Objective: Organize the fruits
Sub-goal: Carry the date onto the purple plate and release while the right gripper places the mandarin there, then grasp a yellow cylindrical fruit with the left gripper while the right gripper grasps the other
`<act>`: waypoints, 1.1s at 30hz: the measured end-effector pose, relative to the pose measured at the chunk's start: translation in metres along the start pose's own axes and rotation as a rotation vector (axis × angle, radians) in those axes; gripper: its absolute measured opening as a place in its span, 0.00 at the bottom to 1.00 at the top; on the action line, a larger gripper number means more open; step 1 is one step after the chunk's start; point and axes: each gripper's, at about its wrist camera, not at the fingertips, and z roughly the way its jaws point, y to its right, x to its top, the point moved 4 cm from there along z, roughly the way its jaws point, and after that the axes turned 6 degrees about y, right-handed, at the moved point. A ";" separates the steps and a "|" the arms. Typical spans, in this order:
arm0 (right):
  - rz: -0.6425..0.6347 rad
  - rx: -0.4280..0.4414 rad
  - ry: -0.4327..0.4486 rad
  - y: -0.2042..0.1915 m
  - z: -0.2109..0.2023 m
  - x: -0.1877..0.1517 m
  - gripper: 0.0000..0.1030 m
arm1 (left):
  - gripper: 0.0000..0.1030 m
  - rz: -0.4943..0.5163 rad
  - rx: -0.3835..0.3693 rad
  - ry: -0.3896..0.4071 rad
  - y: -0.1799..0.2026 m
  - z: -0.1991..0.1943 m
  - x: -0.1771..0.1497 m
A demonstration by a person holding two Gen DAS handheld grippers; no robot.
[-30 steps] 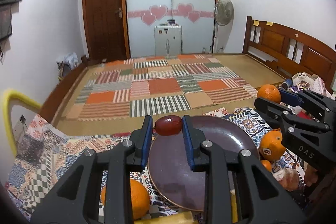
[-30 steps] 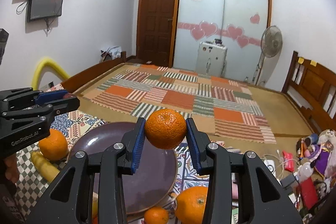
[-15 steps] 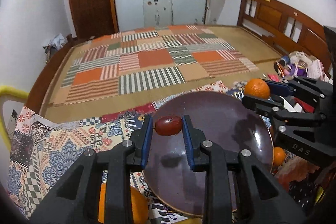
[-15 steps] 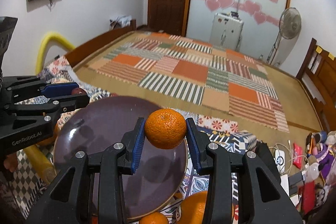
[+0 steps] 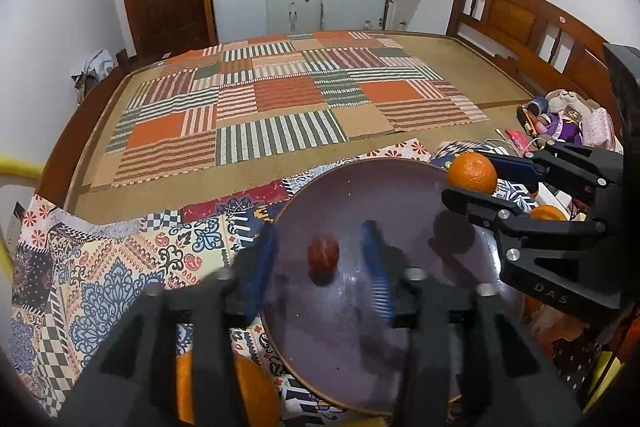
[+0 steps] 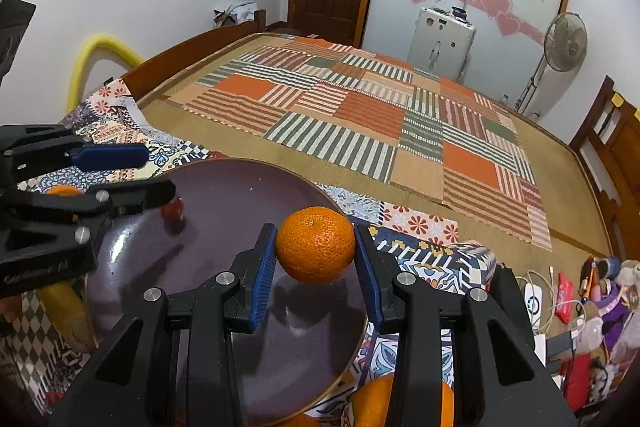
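Note:
A dark purple plate lies on a patterned cloth. Over it my left gripper has its jaws opening, blurred; a small red fruit sits loose between them, touching neither pad, just above or on the plate. My right gripper is shut on a mandarin and holds it above the plate's right side.
More oranges lie around the plate: one by its near left rim, one by its near right rim, one to the right. A yellow fruit lies left of the plate. Toys and cables clutter the right.
The left jaws have sprung apart and let go of the red fruit, which has dropped toward the plate. Both grippers have tilted down over the plate. The right still holds the mandarin.

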 end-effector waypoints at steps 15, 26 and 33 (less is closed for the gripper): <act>-0.011 -0.043 0.100 -0.006 -0.030 0.006 0.51 | 0.56 0.006 0.022 0.085 -0.016 -0.047 -0.004; -0.025 -0.039 0.160 -0.022 -0.065 -0.008 0.51 | 0.58 -0.001 0.050 0.082 -0.041 -0.097 -0.040; 0.004 -0.019 0.149 -0.037 -0.070 -0.032 0.51 | 0.58 -0.002 0.047 0.047 -0.054 -0.108 -0.075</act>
